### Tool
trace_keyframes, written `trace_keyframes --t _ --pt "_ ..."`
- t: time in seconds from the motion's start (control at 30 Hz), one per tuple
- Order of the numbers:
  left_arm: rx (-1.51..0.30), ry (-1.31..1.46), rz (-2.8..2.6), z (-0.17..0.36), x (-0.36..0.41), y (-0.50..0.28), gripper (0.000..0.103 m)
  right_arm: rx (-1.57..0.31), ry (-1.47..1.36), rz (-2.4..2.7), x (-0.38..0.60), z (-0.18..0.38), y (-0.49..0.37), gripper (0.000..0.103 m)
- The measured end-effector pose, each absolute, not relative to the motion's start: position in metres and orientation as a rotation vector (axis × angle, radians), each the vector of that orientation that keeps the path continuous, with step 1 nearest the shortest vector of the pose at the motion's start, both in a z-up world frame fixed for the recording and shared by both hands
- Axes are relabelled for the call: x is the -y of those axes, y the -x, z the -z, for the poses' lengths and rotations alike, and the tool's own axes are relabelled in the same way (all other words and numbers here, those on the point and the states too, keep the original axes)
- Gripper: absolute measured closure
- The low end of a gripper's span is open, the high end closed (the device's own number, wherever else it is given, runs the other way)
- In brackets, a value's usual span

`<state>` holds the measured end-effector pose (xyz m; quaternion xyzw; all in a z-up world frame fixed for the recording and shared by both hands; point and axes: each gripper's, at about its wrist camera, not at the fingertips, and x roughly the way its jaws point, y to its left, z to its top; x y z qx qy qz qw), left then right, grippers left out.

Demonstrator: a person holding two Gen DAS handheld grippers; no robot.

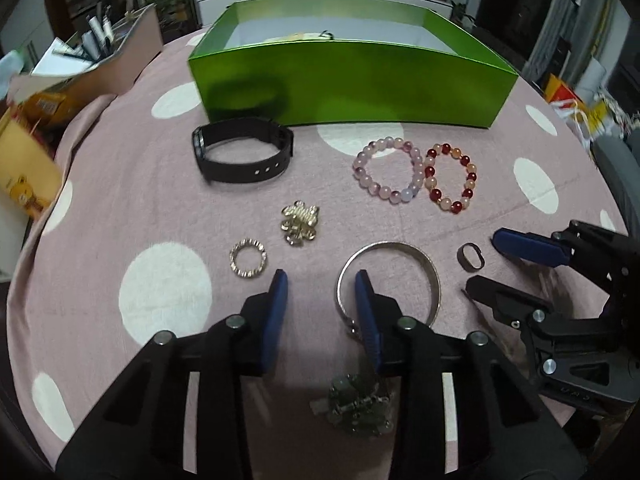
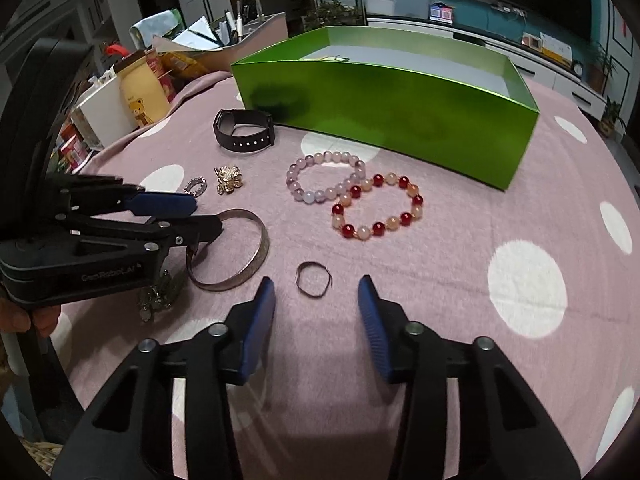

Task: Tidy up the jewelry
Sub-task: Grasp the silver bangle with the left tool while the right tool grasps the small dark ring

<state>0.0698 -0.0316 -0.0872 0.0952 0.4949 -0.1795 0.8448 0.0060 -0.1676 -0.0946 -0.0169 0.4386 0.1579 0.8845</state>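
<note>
Jewelry lies spread on a pink cloth with white dots, in front of an open green box that stands toward the far edge of the cloth. We see a black watch just before the box's near left corner. A pale lilac bead bracelet and a red-and-peach bead bracelet lie touching side by side nearer the box's right half. A gold filigree brooch and a small sparkling ring sit near the middle of the cloth, close together but apart. A silver bangle lies nearer us, with a greenish ornament toward the near edge; whether it is joined to the bangle we cannot tell. A small dark ring rests alone to the right of the bangle.

We hold the left gripper over the bangle's left rim, its jaws partly spread; the right-hand pad overlaps the rim, and we cannot tell whether it touches. We hold the right gripper with its jaws partly spread on either side of the dark ring, neither pad pressing on it. Clutter of packets and a beige box lines the left edge.
</note>
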Motion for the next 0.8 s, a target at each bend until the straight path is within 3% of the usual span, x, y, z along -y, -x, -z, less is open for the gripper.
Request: trace_keyframes --t 0.2,0.3,0.8 --pt "-1.030 -0.265 0.428 0.086 0.043 -0.070 0.089 -0.895 0.115 -0.322 0.158 0.095 -0.008 0.081" --pt "-1.021 -0.288 0.446 0.087 0.049 -0.068 0.098 -0.894 0.114 -0.323 0.159 0.095 -0.010 0.084" --pt "-1.049 -0.097 0.455 0.080 0.024 -0.068 0.101 -0.847 -0.007 -0.283 0.188 0.074 0.001 0.084"
